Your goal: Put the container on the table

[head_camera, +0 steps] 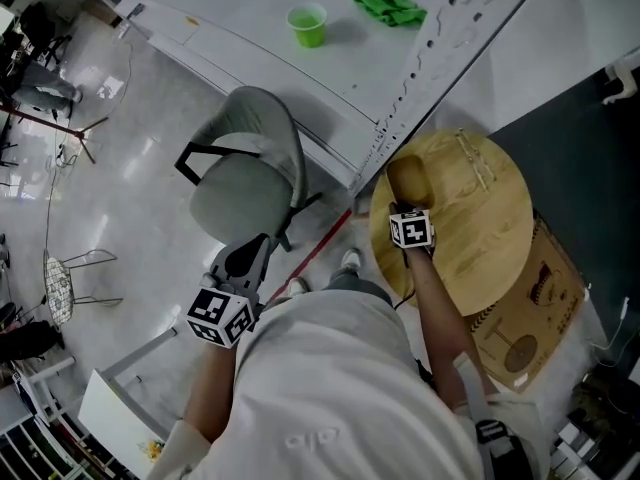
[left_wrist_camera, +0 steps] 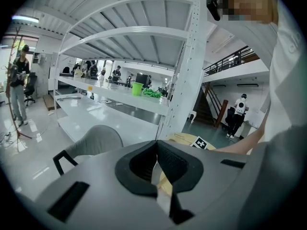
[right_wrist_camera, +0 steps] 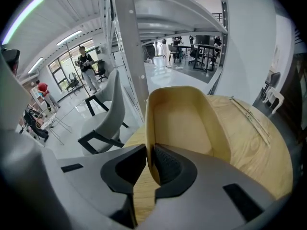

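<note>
Seen from above, a person holds a gripper in each hand. The left gripper (head_camera: 252, 248) hangs over the pale floor beside the person's body, and in the left gripper view its (left_wrist_camera: 156, 150) dark jaws meet at the tips with nothing between them. The right gripper (head_camera: 405, 204) points steeply down at a tan, smooth, round-cornered open container (head_camera: 408, 176) that stands upright on a round light-wood table (head_camera: 480, 218), near the table's rim on the side facing the chair. In the right gripper view the right gripper's (right_wrist_camera: 148, 163) jaws stand a little apart and straddle the container's (right_wrist_camera: 187, 119) thin near wall, one pad outside it and one inside. Whether either pad touches the wall is hard to make out, but the jaws do not look clamped on it. The wood grain of the table (right_wrist_camera: 259, 147) spreads out behind the container. Just beyond the table stands a grey shell chair with black arms (head_camera: 245, 178). Past the chair runs a long white shelf unit (head_camera: 230, 8) that bears a bright green plastic cup (head_camera: 307, 24) and a crumpled green cloth (head_camera: 390, 4), well apart from the container.
</note>
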{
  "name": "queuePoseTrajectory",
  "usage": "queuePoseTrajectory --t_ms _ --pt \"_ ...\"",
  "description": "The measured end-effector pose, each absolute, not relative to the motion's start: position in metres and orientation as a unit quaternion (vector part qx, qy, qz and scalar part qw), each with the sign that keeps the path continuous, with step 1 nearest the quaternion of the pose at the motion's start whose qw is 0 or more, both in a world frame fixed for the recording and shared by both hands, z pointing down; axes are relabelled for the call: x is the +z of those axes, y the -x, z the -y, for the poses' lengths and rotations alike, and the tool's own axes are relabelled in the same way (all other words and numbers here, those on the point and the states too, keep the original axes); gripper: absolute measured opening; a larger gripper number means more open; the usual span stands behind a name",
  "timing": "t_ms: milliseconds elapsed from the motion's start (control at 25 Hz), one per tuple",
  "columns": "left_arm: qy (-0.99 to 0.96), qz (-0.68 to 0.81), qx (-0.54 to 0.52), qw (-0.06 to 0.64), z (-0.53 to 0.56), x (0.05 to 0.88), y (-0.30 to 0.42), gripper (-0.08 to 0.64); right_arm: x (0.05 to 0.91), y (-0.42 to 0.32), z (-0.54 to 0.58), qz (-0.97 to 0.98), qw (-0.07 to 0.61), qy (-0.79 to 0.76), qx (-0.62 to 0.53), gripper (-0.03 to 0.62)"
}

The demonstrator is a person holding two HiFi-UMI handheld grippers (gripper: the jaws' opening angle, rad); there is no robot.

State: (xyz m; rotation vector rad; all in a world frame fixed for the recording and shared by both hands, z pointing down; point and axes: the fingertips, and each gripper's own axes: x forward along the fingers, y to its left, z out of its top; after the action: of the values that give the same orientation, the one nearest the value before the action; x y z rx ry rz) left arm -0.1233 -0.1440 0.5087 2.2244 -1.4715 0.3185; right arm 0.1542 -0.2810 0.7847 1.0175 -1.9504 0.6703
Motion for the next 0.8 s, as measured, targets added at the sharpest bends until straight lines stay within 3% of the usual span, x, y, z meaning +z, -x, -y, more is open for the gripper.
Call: queuePoseTrajectory --t_ms 200,360,600,800 --pt "-0.806 0.535 0.113 0.227 0.142 0.509 0.125 0.017 0.781 -0.156 0.285 0.775 0.398 -0.411 0.267 0.156" --pt "-0.807 0.533 0.112 0.226 0.141 0.509 0.126 0.017 0.776 -0.158 0.283 0.775 0.390 -0.417 0.270 0.172" --pt "-0.815 0.523 0.107 0.224 0.142 0.509 0.125 0.017 0.756 -0.155 0.275 0.781 0.368 -0.428 0.268 0.165" --pt "-0.827 0.508 0.098 0.220 0.145 0.508 0.121 0.017 0.722 -0.148 0.263 0.790 0.333 -0.440 0.266 0.107"
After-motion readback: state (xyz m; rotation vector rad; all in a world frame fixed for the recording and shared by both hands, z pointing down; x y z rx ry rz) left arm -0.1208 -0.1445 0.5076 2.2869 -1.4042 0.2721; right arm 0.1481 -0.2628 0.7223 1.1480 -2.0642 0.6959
